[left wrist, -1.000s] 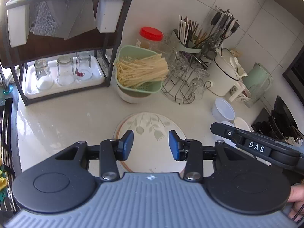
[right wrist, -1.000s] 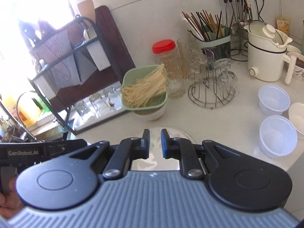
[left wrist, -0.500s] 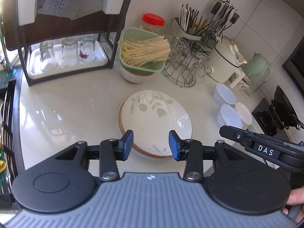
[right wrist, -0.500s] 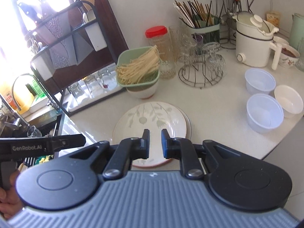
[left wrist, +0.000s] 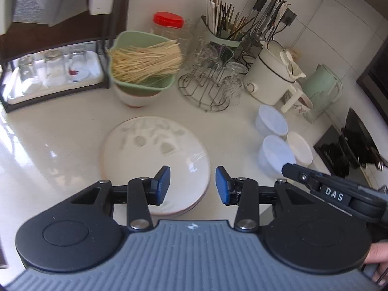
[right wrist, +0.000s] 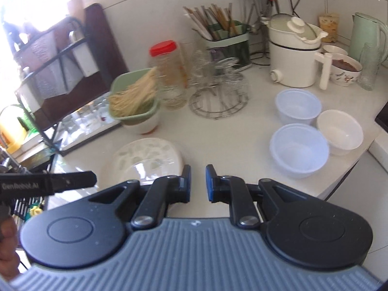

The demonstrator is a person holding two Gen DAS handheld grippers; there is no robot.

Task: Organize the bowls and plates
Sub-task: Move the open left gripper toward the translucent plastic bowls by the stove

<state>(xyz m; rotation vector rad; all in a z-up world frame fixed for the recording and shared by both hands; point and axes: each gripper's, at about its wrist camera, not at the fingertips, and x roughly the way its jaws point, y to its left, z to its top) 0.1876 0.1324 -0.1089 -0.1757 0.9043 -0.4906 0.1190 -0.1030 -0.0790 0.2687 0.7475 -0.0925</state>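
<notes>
A stack of white plates [left wrist: 145,150] with a leaf pattern lies on the pale counter, also seen as the plates [right wrist: 145,155] in the right wrist view. My left gripper [left wrist: 192,184] hovers open above the stack's near right edge, with nothing gripped. My right gripper [right wrist: 198,181] is shut and empty, just right of the plates; one of its fingers [left wrist: 315,181] shows in the left wrist view. To the right stand two clear plastic bowls [right wrist: 298,105] [right wrist: 298,149] and a white bowl [right wrist: 339,131]. A green colander of noodles [left wrist: 143,65] sits on a white bowl behind the plates.
Along the back wall are a dark rack with glasses [left wrist: 51,72], a red-lidded jar [left wrist: 167,24], a wire glass stand [left wrist: 211,87], a chopstick holder [left wrist: 223,31], a white pot [left wrist: 269,82] and a green kettle [left wrist: 322,87]. A stove [left wrist: 351,145] borders the right; the counter edge [right wrist: 349,172] is close.
Both grippers drew back from the wall toward the counter's front, so the whole plate stack and the bowls came into view. Neither pair of jaws changed its opening.
</notes>
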